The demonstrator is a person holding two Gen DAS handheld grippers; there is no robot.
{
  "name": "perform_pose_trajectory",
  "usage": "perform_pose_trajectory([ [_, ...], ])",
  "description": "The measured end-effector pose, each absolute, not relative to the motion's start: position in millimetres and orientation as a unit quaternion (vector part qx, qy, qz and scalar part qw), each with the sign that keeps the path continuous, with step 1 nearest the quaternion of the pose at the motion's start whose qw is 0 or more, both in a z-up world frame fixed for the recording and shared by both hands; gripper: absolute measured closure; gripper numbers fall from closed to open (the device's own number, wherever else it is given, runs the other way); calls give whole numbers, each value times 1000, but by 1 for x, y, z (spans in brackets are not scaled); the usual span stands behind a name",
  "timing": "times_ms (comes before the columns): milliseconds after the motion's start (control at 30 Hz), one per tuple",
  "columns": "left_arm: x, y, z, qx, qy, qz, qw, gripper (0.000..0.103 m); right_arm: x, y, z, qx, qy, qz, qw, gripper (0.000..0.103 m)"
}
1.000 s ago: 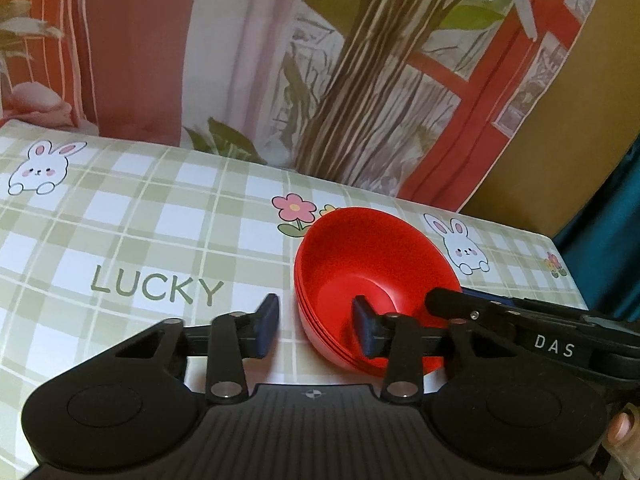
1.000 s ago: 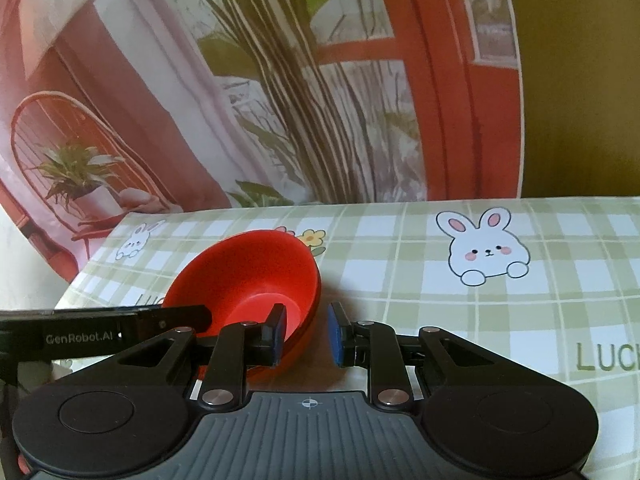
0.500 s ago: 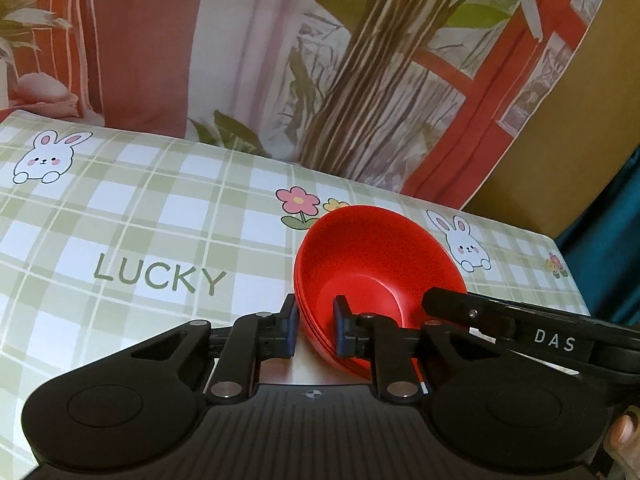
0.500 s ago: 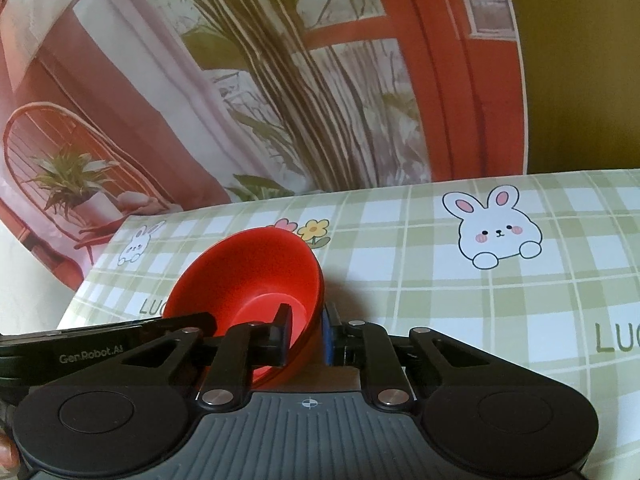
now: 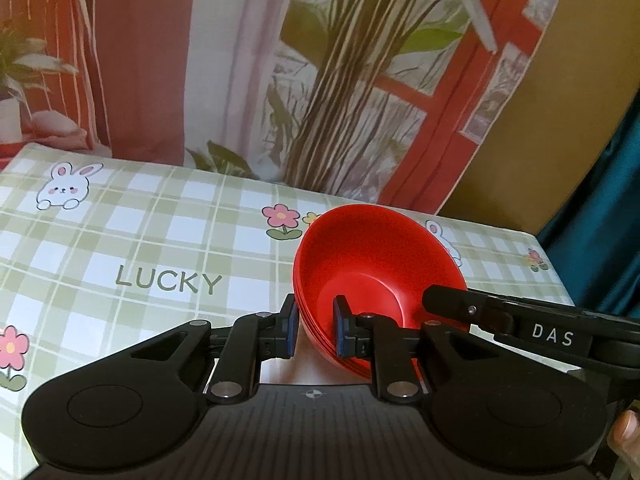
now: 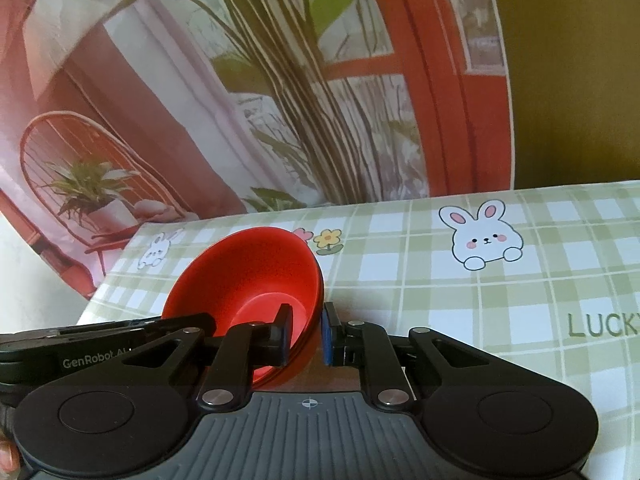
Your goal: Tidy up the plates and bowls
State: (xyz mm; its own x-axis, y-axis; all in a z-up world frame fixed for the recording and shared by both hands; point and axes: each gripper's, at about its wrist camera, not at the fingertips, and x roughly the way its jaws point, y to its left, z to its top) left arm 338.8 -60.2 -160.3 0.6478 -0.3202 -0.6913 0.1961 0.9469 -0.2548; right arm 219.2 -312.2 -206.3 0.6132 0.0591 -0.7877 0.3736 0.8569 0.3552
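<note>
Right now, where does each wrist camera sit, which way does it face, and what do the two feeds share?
Left wrist: on the left gripper, looking forward and down over the checked tablecloth; its jaws clamp the left rim of the stack of red bowls; a fingertip shows at the lower right.
Right wrist: on the right gripper, facing likewise, jaws clamped on the stack's right rim; a fingertip shows at the lower left.
Shared: the bowls, tablecloth, printed backdrop, and each other's gripper.

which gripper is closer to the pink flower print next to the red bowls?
Left. The left gripper clamps the red bowls' rim on the side facing the pink flower; the right gripper clamps the opposite rim, across the bowls from it.
</note>
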Motion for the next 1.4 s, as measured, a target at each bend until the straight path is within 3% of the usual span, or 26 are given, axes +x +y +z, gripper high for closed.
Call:
perform_pose_trajectory([
  [533,281,-48,-132,-66,367,-149,916,84,178,-279,-157,253,400,-105,875,89],
  [1400,195,-42,-131,-55,354,-176,917,84,90,-227,-128,273,370,-130,879,89],
])
